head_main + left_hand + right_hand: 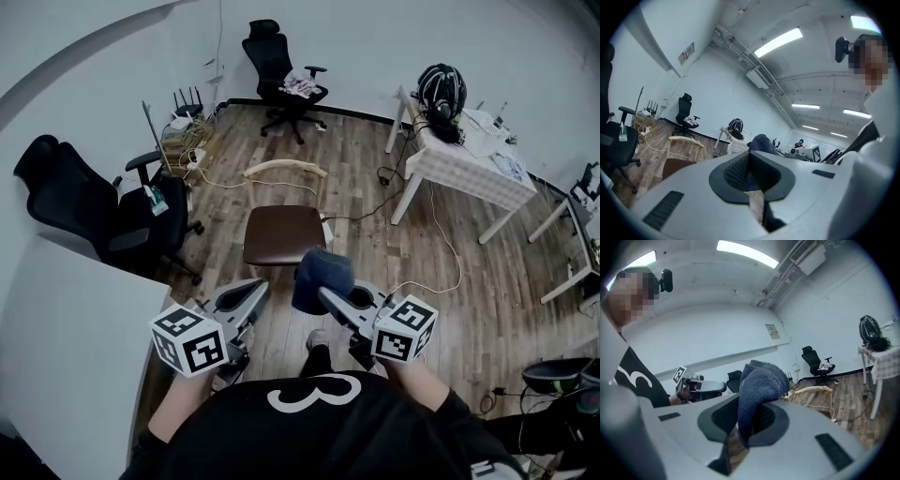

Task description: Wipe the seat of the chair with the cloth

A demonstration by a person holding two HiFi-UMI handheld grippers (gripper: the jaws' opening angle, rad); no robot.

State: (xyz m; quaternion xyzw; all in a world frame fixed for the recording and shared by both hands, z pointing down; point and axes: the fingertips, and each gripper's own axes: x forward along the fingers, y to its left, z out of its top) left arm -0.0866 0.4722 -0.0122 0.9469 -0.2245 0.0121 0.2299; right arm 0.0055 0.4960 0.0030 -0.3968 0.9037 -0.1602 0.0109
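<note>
Both held forward side by side, left claw [255, 289] closed empty, right claw [325, 294] clamped on the cloth [323, 270].

- The chair [283, 232] is a small wooden one. It has a dark brown, smooth, roughly square seat with rounded corners and a pale, curved back rail on its far side.
- It stands upright on the plank floor [375, 187], and its seat is bare.
- The cloth [759, 383] is dark blue with a terry-like nap. It is bunched into a thick fold and pinched between the jaws of the right gripper [749, 417], with its bulk bulging out above the pads.
- In the head view the cloth appears just at the seat's near right corner, held up and not spread on it.
</note>
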